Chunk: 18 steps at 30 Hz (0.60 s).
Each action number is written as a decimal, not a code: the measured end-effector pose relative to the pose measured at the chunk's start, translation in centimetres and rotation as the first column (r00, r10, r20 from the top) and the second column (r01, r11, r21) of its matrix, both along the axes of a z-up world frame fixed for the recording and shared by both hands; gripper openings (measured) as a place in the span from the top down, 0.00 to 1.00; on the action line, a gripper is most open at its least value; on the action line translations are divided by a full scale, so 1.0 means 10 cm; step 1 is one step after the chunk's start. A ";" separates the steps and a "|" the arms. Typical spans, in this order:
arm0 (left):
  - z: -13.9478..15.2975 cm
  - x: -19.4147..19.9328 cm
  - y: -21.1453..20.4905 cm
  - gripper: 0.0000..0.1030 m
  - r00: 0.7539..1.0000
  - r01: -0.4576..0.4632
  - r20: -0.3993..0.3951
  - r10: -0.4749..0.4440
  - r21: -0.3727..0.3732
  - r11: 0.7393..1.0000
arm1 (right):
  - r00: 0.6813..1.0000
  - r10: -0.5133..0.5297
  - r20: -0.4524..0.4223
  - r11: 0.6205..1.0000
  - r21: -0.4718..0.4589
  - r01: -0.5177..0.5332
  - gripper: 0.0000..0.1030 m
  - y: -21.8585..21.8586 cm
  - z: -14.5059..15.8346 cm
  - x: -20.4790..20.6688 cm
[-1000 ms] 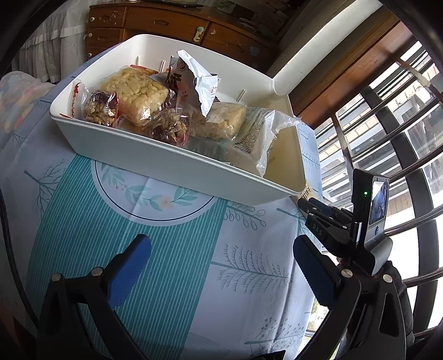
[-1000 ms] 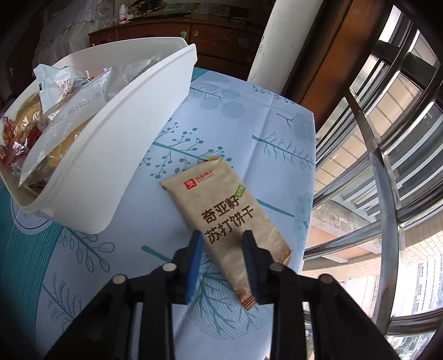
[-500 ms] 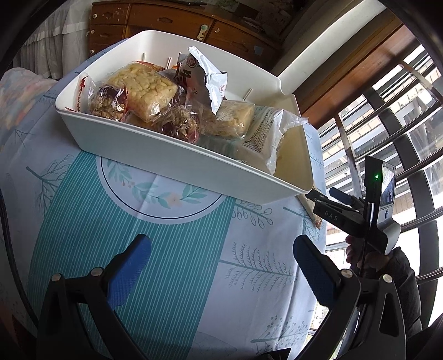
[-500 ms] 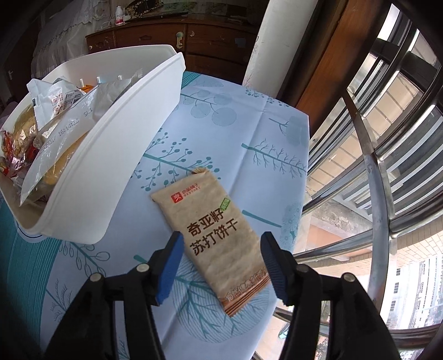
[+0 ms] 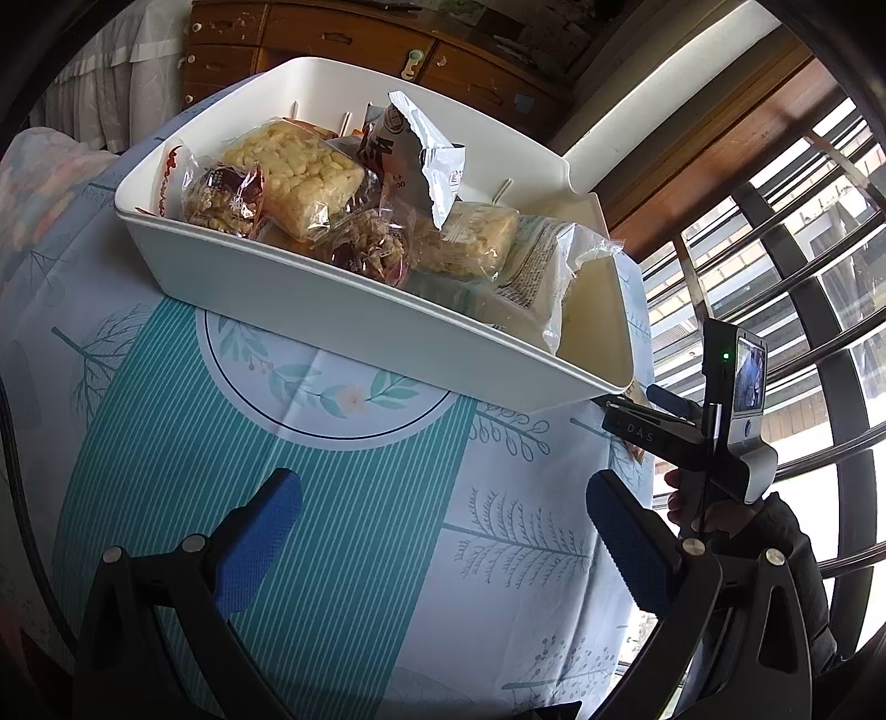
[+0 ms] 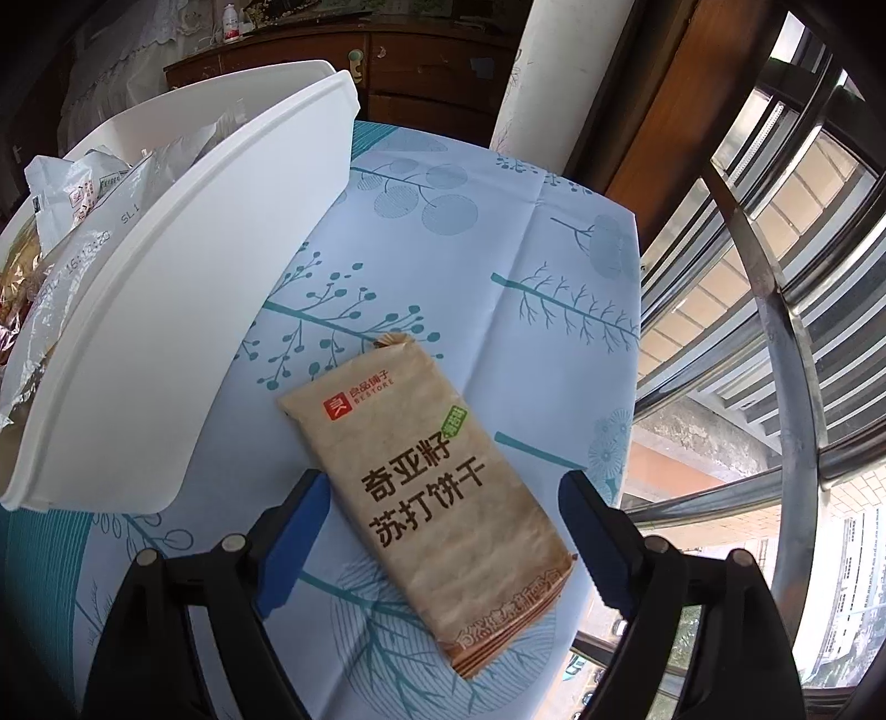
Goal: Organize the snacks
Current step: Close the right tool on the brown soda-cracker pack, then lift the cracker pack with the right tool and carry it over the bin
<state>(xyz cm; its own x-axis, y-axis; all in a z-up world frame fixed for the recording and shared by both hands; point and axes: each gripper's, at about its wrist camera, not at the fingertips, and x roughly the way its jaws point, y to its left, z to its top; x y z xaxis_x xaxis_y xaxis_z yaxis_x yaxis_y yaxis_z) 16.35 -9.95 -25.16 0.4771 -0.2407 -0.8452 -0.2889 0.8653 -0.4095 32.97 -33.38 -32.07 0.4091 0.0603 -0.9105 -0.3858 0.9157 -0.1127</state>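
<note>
A white bin (image 5: pixel 354 327) full of wrapped snacks (image 5: pixel 299 177) stands on the patterned tablecloth; it also shows in the right wrist view (image 6: pixel 183 310). A brown cracker packet (image 6: pixel 432 493) lies flat on the cloth to the right of the bin. My right gripper (image 6: pixel 443 498) is open, its blue fingers on either side of the packet's middle, just above it. In the left wrist view my right gripper (image 5: pixel 653 410) shows by the bin's right corner. My left gripper (image 5: pixel 443 531) is open and empty over the cloth in front of the bin.
The table edge (image 6: pixel 637 343) runs close to the packet's right, with window bars (image 6: pixel 792 387) beyond. A wooden dresser (image 5: pixel 343 39) stands behind the table. A white pipe (image 6: pixel 542 72) rises at the back.
My right gripper has opened wide from nearly shut around the packet and drawn back a little. The left gripper's view has shifted slightly; it stays open.
</note>
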 end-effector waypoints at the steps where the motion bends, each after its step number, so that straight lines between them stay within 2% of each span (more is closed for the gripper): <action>1: 0.00 -0.01 0.01 0.01 1.000 -0.003 0.001 0.003 -0.003 1.000 | 1.000 -0.004 0.001 1.000 0.009 0.004 0.17 -0.01 0.00 0.00; 10: -0.01 -0.07 0.09 0.01 1.000 -0.021 0.004 0.021 -0.008 1.000 | 0.997 -0.074 -0.022 0.995 0.062 0.075 0.29 -0.05 0.02 0.01; 18: -0.01 -0.15 0.20 0.01 1.000 -0.029 0.006 0.029 -0.016 0.999 | 0.980 -0.191 -0.061 0.975 0.102 0.196 0.39 -0.12 0.08 -0.04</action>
<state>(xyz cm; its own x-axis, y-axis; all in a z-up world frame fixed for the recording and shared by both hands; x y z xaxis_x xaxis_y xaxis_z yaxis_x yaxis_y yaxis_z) 14.80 -7.97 -25.31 0.4897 -0.2403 -0.8381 -0.3113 0.8498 -0.4255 32.53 -34.59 -31.28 0.3764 0.0828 -0.9227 -0.2029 0.9792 0.0051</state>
